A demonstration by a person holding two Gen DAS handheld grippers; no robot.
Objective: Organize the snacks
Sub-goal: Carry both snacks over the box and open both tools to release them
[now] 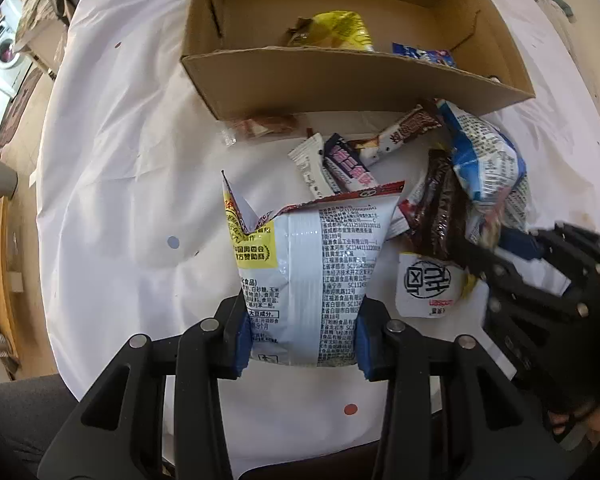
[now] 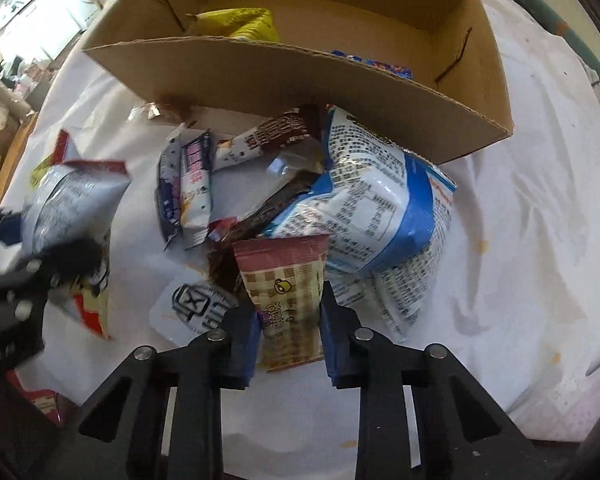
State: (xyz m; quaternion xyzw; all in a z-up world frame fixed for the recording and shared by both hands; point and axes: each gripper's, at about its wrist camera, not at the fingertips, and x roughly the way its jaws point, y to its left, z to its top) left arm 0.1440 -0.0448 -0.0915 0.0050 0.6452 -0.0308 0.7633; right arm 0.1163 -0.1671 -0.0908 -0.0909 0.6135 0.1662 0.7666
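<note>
Your left gripper (image 1: 302,334) pinches a white printed snack bag (image 1: 312,264) and your right gripper (image 2: 288,336) a brown checkered packet (image 2: 286,280), both just before the cardboard box (image 1: 340,80).

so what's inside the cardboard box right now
Inside the cardboard box: a yellow packet and a blue packet. The near wall hides their lower parts and the floor behind it.

Glossy plastic snack packets (image 2: 364,208); matt cardboard box (image 1: 340,80); white cloth (image 1: 140,160).
</note>
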